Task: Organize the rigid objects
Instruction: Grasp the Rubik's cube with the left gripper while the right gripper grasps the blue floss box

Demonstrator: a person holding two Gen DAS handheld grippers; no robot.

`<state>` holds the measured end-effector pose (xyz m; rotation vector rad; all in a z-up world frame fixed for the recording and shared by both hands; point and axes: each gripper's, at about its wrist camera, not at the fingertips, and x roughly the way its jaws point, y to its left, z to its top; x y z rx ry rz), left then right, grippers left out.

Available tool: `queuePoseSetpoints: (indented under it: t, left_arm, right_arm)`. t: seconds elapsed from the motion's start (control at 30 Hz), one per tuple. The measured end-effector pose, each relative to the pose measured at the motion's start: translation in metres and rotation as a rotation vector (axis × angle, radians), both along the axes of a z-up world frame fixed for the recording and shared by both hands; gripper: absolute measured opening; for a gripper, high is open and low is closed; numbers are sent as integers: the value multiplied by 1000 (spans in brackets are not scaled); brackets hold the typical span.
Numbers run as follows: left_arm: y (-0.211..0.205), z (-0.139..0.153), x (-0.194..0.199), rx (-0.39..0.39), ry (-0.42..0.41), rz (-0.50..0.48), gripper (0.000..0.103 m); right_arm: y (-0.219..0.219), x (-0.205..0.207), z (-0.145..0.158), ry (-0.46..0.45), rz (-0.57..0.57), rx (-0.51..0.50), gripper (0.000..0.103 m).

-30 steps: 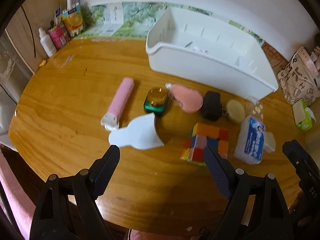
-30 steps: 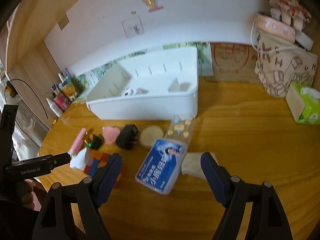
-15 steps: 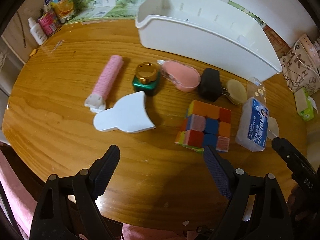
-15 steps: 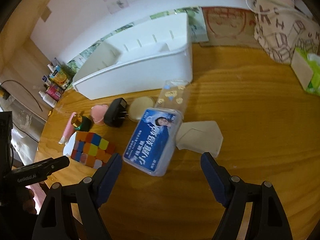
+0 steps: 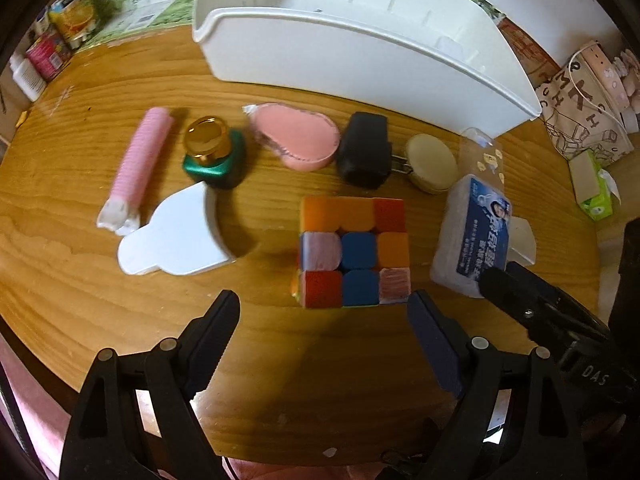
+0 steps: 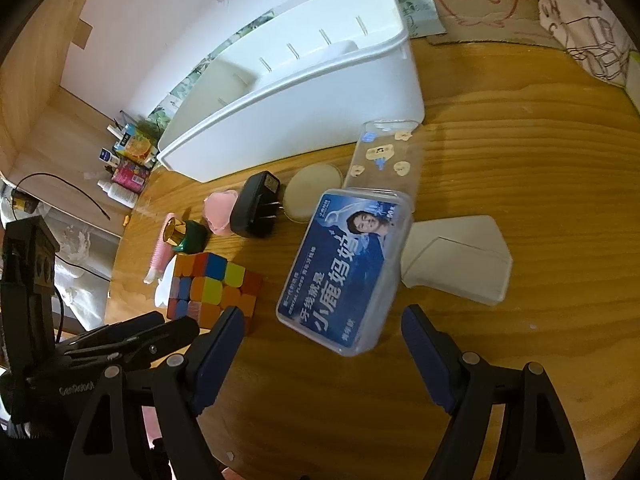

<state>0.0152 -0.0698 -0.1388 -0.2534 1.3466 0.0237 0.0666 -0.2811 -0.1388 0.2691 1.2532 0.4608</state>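
My left gripper (image 5: 324, 316) is open and empty, just in front of a colourful puzzle cube (image 5: 354, 252) on the wooden table (image 5: 280, 352). My right gripper (image 6: 322, 336) is open and empty, its jaws on either side of the near end of a clear floss box with a blue label (image 6: 346, 268). The cube (image 6: 212, 286) lies left of the box. Behind them lie a pink roller (image 5: 140, 164), a green bottle with a gold cap (image 5: 212, 156), a pink case (image 5: 296, 140), a black charger (image 5: 366, 148) and a white bin (image 5: 360, 48).
A white flat paddle (image 5: 176, 236), a round cream compact (image 5: 432, 160), a clear phone case (image 6: 386, 156) and a beige flat piece (image 6: 456, 258) also lie on the table. Bottles and cartons (image 5: 48, 40) stand at the far left. A printed bag (image 5: 584, 108) and tissue pack (image 5: 596, 188) sit at the right.
Both grippers have moved forward and down toward the table. The cube now sits close ahead of my left jaws and the floss box between my right jaws. Nothing was grasped.
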Motion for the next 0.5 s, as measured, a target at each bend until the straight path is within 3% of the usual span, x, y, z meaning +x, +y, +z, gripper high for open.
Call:
queuePoseSetpoints:
  t: [0.5]
  left_arm:
    - [1, -15, 33, -34, 76, 22, 88]
  right_arm:
    - [9, 31, -15, 73, 14, -65, 79]
